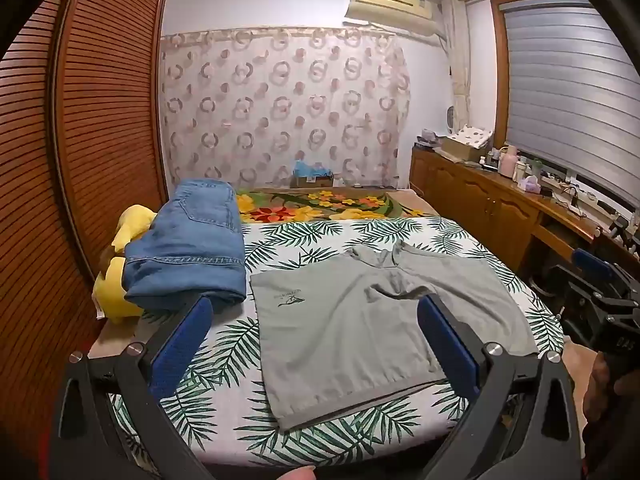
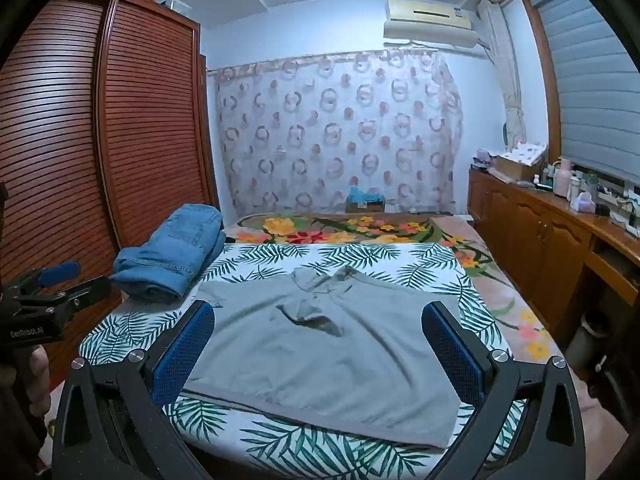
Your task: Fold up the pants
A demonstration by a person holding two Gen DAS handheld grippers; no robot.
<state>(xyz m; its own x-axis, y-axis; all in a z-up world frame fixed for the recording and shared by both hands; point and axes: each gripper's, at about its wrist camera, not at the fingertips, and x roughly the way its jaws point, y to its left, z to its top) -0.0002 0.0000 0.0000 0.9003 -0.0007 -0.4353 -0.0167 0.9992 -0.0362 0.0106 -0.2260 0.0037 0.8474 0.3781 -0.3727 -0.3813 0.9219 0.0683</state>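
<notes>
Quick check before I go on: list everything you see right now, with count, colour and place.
grey shorts: one, grey, spread flat mid-bed
folded jeans: one, blue, far left of bed
plush toy: one, yellow, under and beside the jeans
leaf-print sheet: one, white and green, under the shorts
floral blanket: one, multicoloured, far end of bed
wardrobe: one, brown louvred, left
air conditioner: one, cream, high on wall
sideboard: one, brown, cluttered, right
left gripper: jaws open, above bed
right gripper: jaws open, above shorts

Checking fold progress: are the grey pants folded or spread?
Spread: the grey pants lie flat and open across the leaf-print sheet, crotch rumpled.
</notes>
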